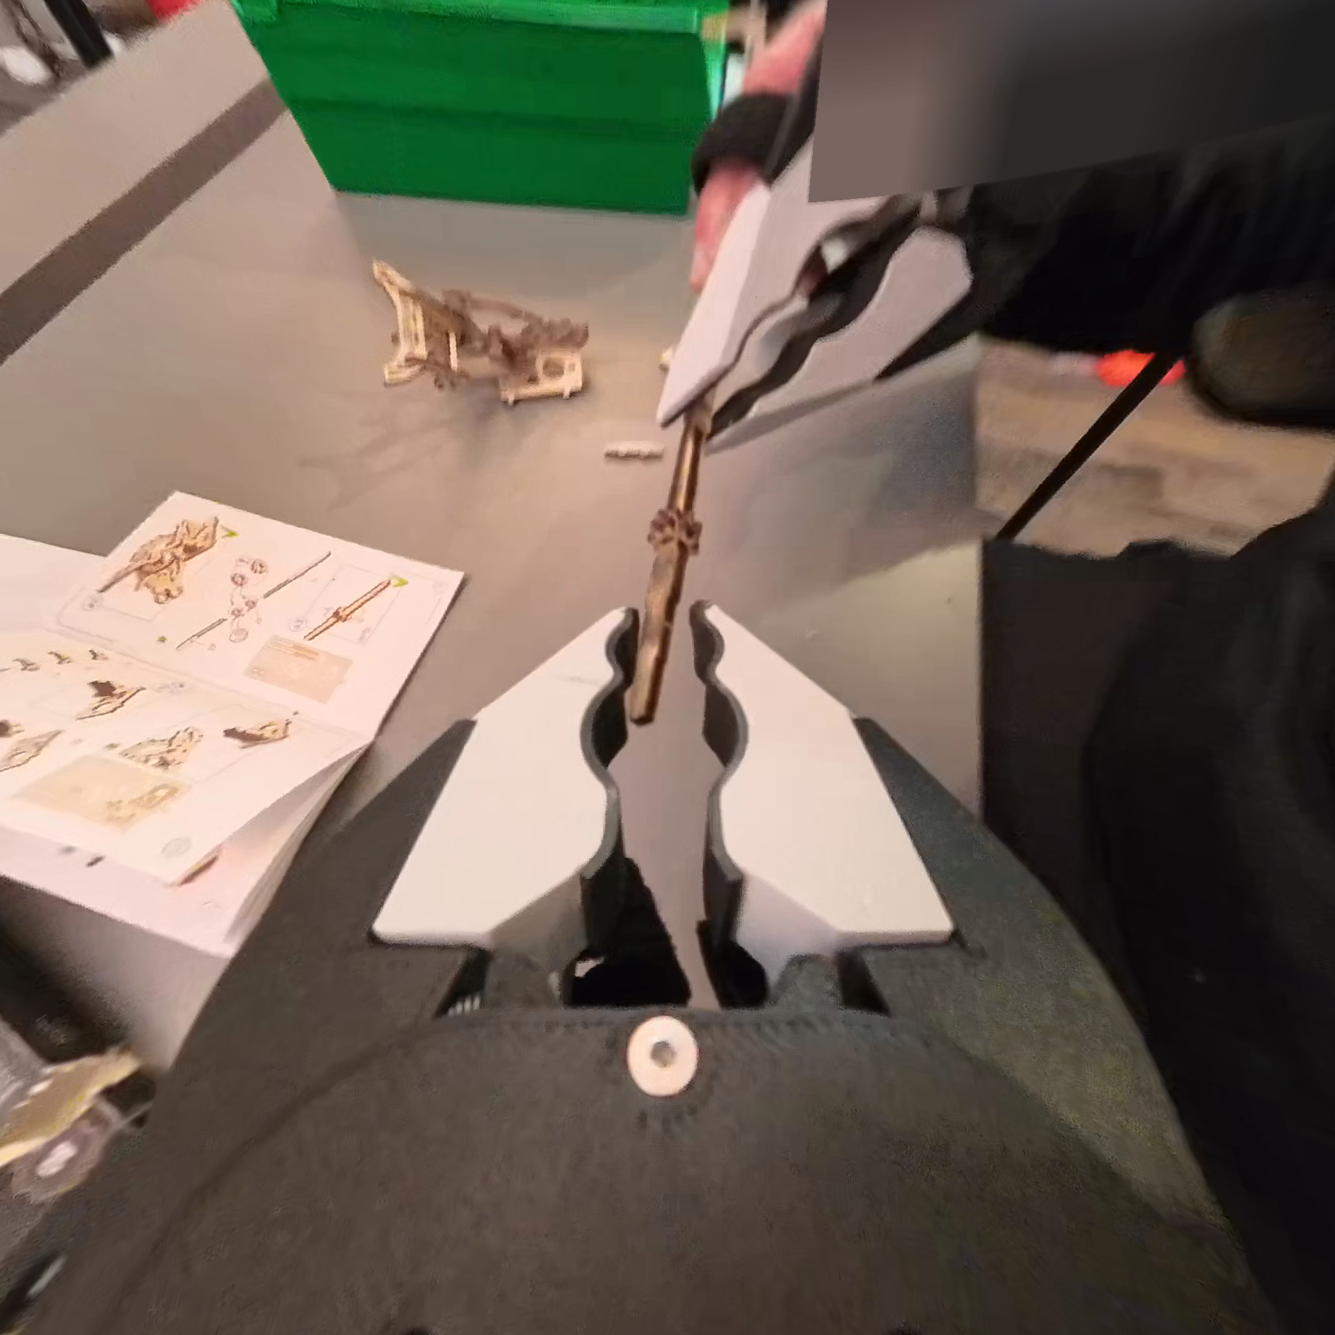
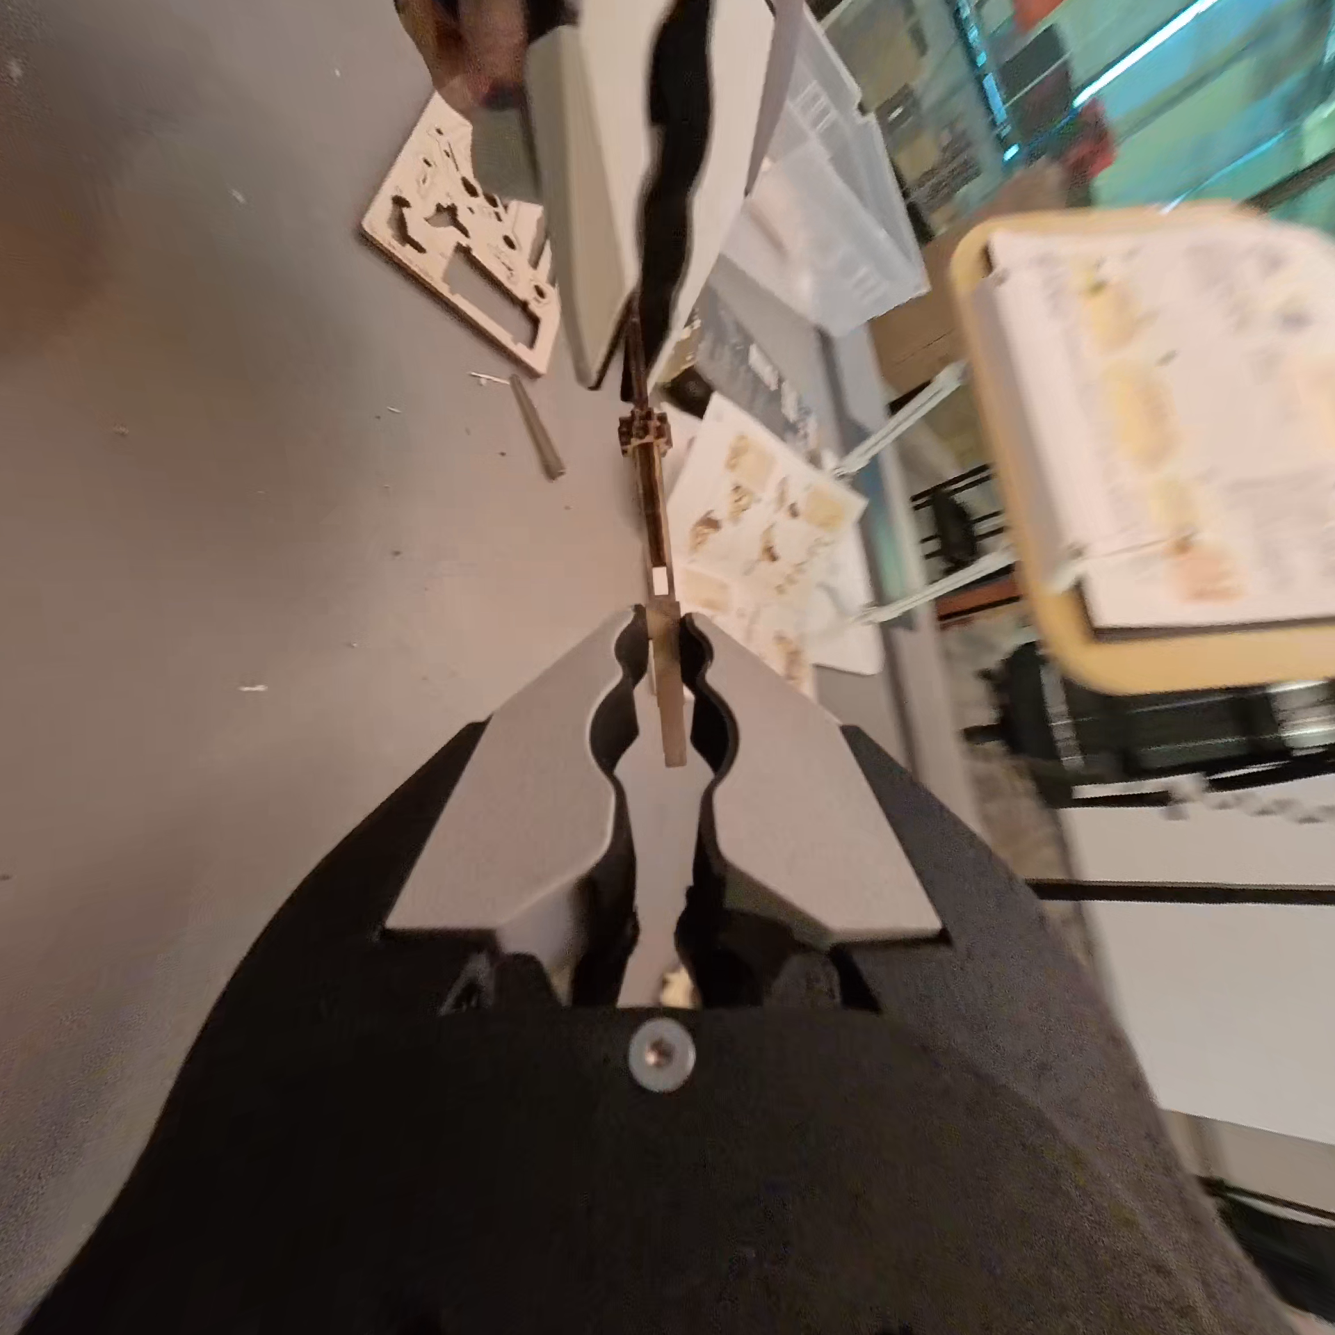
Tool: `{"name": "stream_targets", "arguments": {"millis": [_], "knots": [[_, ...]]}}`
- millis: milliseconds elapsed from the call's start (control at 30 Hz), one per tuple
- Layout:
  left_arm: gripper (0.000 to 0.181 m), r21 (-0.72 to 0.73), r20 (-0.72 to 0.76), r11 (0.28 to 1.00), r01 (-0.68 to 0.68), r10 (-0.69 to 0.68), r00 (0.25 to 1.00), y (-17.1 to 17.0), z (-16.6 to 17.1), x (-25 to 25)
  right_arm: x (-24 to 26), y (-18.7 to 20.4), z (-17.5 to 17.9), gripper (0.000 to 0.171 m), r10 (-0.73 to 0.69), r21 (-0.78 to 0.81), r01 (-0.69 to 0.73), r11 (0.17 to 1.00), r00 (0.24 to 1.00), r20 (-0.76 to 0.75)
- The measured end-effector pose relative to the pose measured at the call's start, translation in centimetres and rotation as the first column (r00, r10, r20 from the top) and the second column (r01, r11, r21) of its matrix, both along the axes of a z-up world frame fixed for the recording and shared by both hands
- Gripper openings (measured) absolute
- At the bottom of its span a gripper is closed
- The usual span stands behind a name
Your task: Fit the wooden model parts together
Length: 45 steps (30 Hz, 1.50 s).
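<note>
left gripper (image 1: 661, 614) slightly parted around wooden rod (image 1: 664, 592); right gripper (image 2: 659, 621) clamps it.

Grey wavy tongs (image 1: 663, 614), black bodies, silver screws

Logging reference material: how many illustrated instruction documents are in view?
2. An open booklet lies on the grey table; another illustrated page sits on a tan-rimmed board off to the side. Others may be hidden.
</note>
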<state>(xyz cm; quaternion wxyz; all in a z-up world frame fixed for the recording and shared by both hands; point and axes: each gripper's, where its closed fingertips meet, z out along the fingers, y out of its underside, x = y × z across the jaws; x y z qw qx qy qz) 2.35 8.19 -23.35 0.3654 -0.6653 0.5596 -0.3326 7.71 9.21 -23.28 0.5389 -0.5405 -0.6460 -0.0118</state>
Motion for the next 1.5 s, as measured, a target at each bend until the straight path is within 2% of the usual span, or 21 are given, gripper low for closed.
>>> {"name": "stream_targets", "arguments": {"millis": [167, 300, 367, 433, 500, 567, 633, 700, 833, 1033, 1067, 1133, 1233, 1333, 1400, 1433, 1500], "knots": [[0.008, -0.158, 0.192, 0.987, 0.013, 0.018, 0.981, -1.6, 3.5, 0.1, -0.4, -0.8, 3.9, 0.006, -0.028, 0.285, 0.003, 0.959, 0.996, 0.084], [0.007, -0.153, 0.272, 0.988, 0.011, 0.031, 0.962, -2.4, 5.3, 0.0, -0.7, -1.4, 5.5, 0.006, -0.048, 0.358, 0.015, 0.934, 0.995, 0.085], [0.007, -0.072, 0.258, 0.997, -0.016, 0.035, 0.966, -2.4, 5.5, -0.3, -0.9, -1.6, 6.4, 0.008, -0.061, 0.353, 0.040, 0.935, 0.997, 0.049], [0.007, 0.040, 0.226, 0.998, -0.041, 0.031, 0.974, -2.5, 5.7, -0.5, -0.7, -1.8, 6.7, 0.020, -0.074, 0.290, 0.065, 0.955, 0.997, 0.021], [0.007, 0.233, 0.161, 0.971, -0.054, 0.016, 0.987, -2.6, 5.8, -0.8, -0.7, -2.4, 7.0, 0.032, -0.058, 0.168, 0.066, 0.984, 0.997, -0.052], [0.007, 0.455, 0.055, 0.891, -0.013, -0.013, 0.998, -2.9, 5.7, -0.9, -0.4, -2.9, 7.6, 0.036, -0.057, 0.019, 0.060, 0.998, 0.989, -0.136], [0.007, 0.644, -0.017, 0.765, 0.032, -0.027, 0.999, -3.5, 6.3, -0.5, -0.4, -3.4, 8.8, 0.039, -0.059, -0.058, 0.048, 0.997, 0.977, -0.207], [0.007, 0.766, -0.054, 0.639, 0.071, -0.047, 0.997, -4.2, 7.3, 0.1, -0.6, -3.9, 8.9, 0.042, -0.070, -0.179, 0.027, 0.983, 0.969, -0.238], [0.007, 0.887, -0.114, 0.441, 0.136, -0.076, 0.991, -5.4, 8.0, 1.3, -1.2, -5.5, 8.8, 0.042, -0.053, -0.433, -0.105, 0.895, 0.940, -0.338], [0.007, 0.962, -0.148, 0.218, 0.166, -0.095, 0.984, -6.6, 9.3, 2.6, -1.3, -7.6, 8.7, 0.014, 0.009, -0.529, -0.214, 0.821, 0.931, -0.364], [0.007, 0.967, -0.152, 0.191, 0.167, -0.089, 0.984, -6.6, 9.4, 2.8, -1.3, -8.2, 8.7, 0.006, 0.031, -0.538, -0.239, 0.808, 0.930, -0.366], [0.007, 0.972, -0.150, 0.167, 0.163, -0.089, 0.985, -6.4, 9.7, 2.9, -1.3, -8.5, 8.9, 0.004, 0.041, -0.517, -0.238, 0.822, 0.931, -0.363], [0.008, 0.956, -0.105, 0.261, 0.131, -0.113, 0.988, -6.2, 9.7, 3.0, -0.9, -8.2, 8.9, 0.004, 0.035, -0.414, -0.165, 0.895, 0.952, -0.303], [0.024, 0.870, -0.047, 0.478, 0.119, -0.160, 0.986, -6.3, 9.5, 3.3, -0.1, -7.2, 8.3, 0.004, 0.003, -0.234, -0.036, 0.972, 0.990, -0.143], [0.024, 0.769, -0.009, 0.625, 0.134, -0.200, 0.980, -6.6, 9.3, 3.5, -0.2, -7.4, 8.4, 0.004, 0.025, -0.163, -0.041, 0.986, 0.994, -0.102], [0.025, 0.730, 0.013, 0.672, 0.125, -0.196, 0.980, -6.4, 9.4, 3.5, -0.4, -7.7, 8.5, 0.004, 0.044, -0.140, -0.057, 0.988, 0.994, -0.095], [0.022, 0.676, 0.027, 0.722, 0.149, -0.226, 0.974, -6.7, 9.2, 3.5, -0.8, -8.1, 8.6, 0.004, 0.073, -0.098, -0.080, 0.992, 0.995, -0.068]]}}
